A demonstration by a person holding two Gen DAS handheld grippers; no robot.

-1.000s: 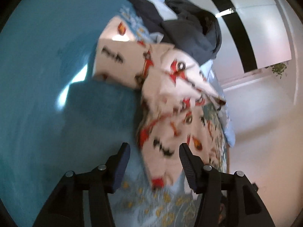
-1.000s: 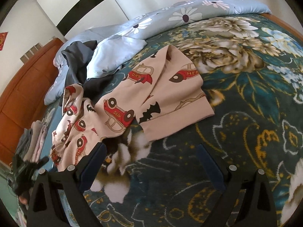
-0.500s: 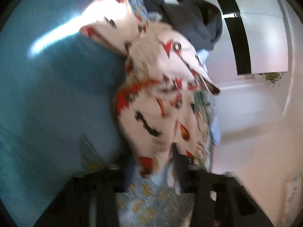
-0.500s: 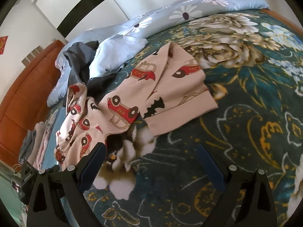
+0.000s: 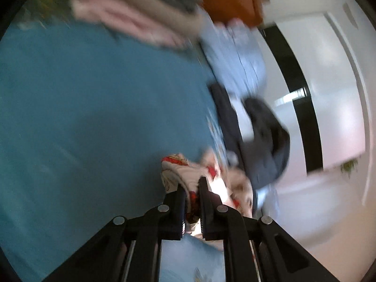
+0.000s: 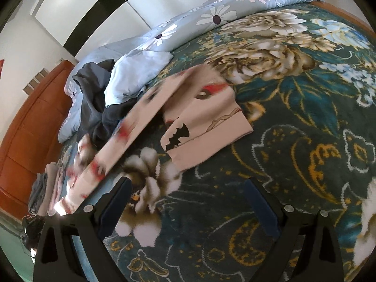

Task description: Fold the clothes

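A bed (image 6: 293, 141) under a dark floral blanket is filling the space ahead of the claw. Beyond it, white walls (image 6: 28, 30) with a black stripe (image 6: 98, 16) are catching daylight; an orange-brown wooden headboard (image 6: 28, 127) is standing far left.

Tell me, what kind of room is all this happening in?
Most likely a bedroom in a home. Clothes lie on a bed with a flowered blanket, a pale blue daisy quilt is bunched at its far edge, and a wooden headboard stands at one end.

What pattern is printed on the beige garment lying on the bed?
Red cars and black bats on the beige garment, clearest in the right wrist view.
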